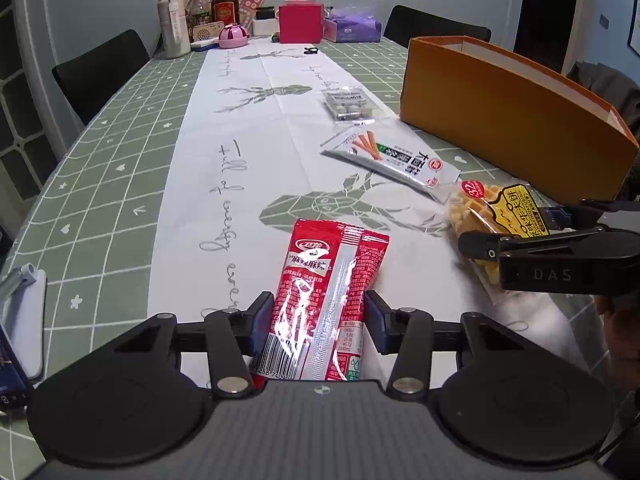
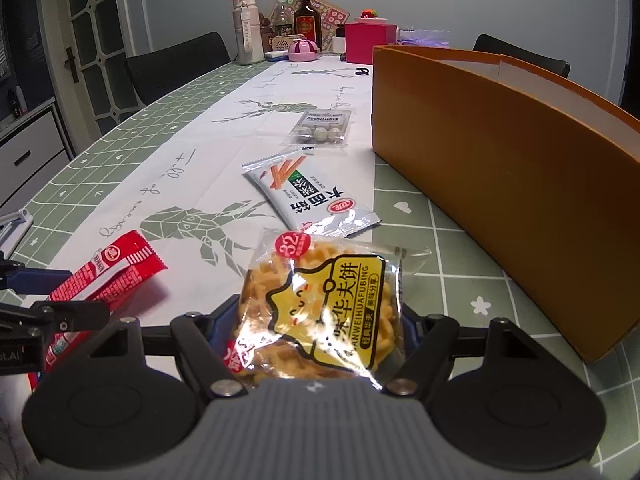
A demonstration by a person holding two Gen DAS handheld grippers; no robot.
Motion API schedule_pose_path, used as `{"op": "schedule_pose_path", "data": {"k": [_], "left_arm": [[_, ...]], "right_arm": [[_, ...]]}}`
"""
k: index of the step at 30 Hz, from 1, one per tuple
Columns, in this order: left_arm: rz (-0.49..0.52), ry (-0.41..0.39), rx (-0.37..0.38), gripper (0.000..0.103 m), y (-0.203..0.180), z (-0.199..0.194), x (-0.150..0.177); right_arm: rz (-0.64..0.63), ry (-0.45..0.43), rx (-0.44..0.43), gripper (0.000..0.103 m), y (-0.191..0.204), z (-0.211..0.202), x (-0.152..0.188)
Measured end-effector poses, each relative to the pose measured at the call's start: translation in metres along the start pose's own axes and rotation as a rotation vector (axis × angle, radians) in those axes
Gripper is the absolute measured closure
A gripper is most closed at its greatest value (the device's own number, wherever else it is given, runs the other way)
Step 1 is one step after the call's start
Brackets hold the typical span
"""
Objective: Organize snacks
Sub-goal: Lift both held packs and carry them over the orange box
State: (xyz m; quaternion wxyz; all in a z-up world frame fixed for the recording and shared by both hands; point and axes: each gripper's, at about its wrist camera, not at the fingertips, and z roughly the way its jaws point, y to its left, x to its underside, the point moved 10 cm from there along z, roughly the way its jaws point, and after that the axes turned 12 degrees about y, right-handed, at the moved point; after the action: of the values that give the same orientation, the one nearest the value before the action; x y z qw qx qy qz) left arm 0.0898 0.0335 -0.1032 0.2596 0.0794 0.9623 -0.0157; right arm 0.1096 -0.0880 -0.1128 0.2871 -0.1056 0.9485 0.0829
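- A home dining room: the long counter (image 1: 120, 168) wears a green checked cloth with a white deer-print runner.
- Dark dining chairs (image 1: 100, 68) stand around it.
- Household clutter sits at the far end: liquor bottle (image 1: 225, 4), tissue box (image 1: 352, 26), pink gift box (image 1: 300, 20).
- A glass-paned door (image 2: 100, 36) stands beside grey walls.

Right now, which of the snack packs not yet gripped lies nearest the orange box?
The clear pack of round white candies, lying just off the orange box's near corner. The white stick-snack packet lies further out on the white runner, closer to the grippers.
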Motion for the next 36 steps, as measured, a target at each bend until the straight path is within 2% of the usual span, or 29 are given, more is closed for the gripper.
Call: {"op": "schedule_pose_path", "data": {"k": [10, 14, 23, 29, 36], "left_arm": [[0.073, -0.055, -0.004, 0.048, -0.018, -0.026, -0.038], [0.110, -0.071, 0.020, 0.048, -0.033, -0.030, -0.056], [0.224, -0.144, 0.087, 0.048, -0.081, -0.037, -0.107], [0.349, -0.234, 0.103, 0.048, -0.124, -0.056, -0.147], [0.423, -0.312, 0.135, 0.048, -0.161, -0.073, -0.188]], "right_arm": [[-0.044, -0.091, -0.002, 0.030, -0.017, -0.051, -0.020], [-0.022, -0.136, 0.001, 0.030, -0.034, -0.076, -0.029], [0.059, -0.224, 0.058, 0.030, -0.086, -0.129, -0.052], [0.081, -0.288, 0.116, 0.030, -0.113, -0.163, -0.076], [0.092, -0.347, 0.152, 0.030, -0.136, -0.191, -0.101]]}}
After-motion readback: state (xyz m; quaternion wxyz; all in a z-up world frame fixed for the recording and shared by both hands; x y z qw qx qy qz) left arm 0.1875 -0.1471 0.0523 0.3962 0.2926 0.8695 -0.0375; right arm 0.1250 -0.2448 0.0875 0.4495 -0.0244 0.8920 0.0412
